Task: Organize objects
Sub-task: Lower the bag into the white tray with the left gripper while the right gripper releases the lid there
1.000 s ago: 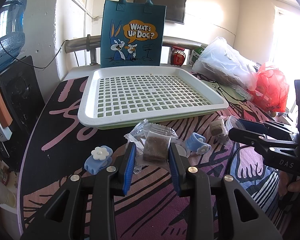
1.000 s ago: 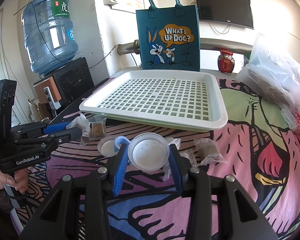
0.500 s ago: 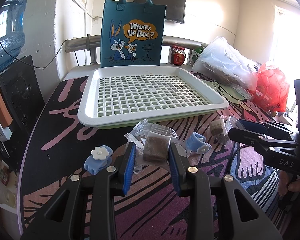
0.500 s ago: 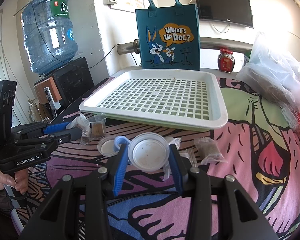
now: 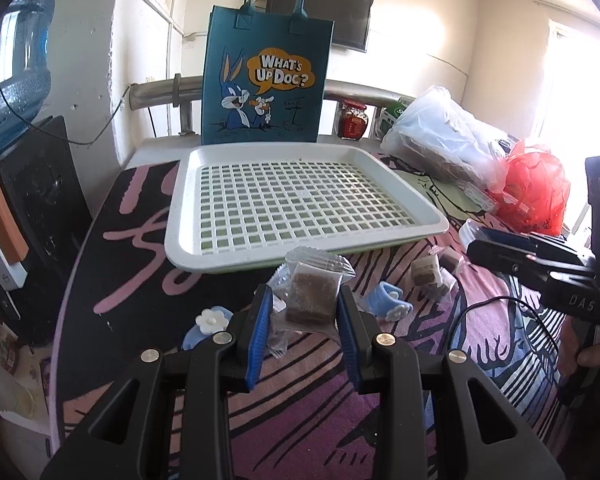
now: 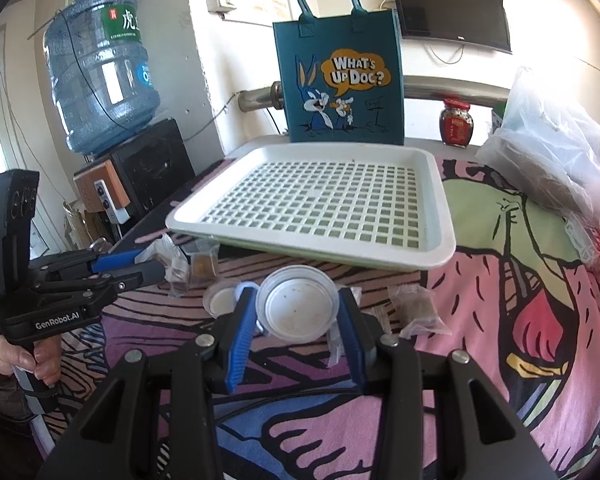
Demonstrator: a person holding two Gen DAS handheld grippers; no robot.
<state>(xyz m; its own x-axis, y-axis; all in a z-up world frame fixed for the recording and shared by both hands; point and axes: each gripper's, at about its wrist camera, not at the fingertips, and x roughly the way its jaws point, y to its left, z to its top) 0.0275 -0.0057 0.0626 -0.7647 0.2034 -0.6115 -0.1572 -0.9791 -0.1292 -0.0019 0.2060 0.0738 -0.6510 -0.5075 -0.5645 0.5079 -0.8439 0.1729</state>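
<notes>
So the left gripper (image 5: 303, 309) has its blue pads clamped on a clear-wrapped brown snack cube (image 5: 311, 298), lifted off the table just short of the near rim of the white slotted tray (image 5: 260, 254). From the right wrist view that same gripper (image 6: 148, 266) comes in from the left side with the packet pinched at its tip. The right gripper (image 6: 298, 312) is closed on a small clear plastic cup (image 6: 298, 307), round and turned so you look into it, also raised in front of the tray (image 6: 436, 236).

On the cartoon-print tablecloth (image 5: 312, 408) below sit two blue flower clips (image 5: 386, 300), one on each side of the left gripper's fingers, and more wrapped cubes (image 5: 426, 274) off to the right. The right view shows a white lid (image 6: 222, 300) lying flat just left of the cup and another wrapped cube (image 6: 418, 308) to its right.

Behind the tray stands a teal "What's Up Doc?" tote bag (image 5: 266, 80), with a red-lidded jar (image 5: 354, 120), a clear plastic bag (image 5: 444, 140) and a red plastic bag (image 5: 534, 188) further right. A blue water jug (image 6: 100, 68) sits far left.
</notes>
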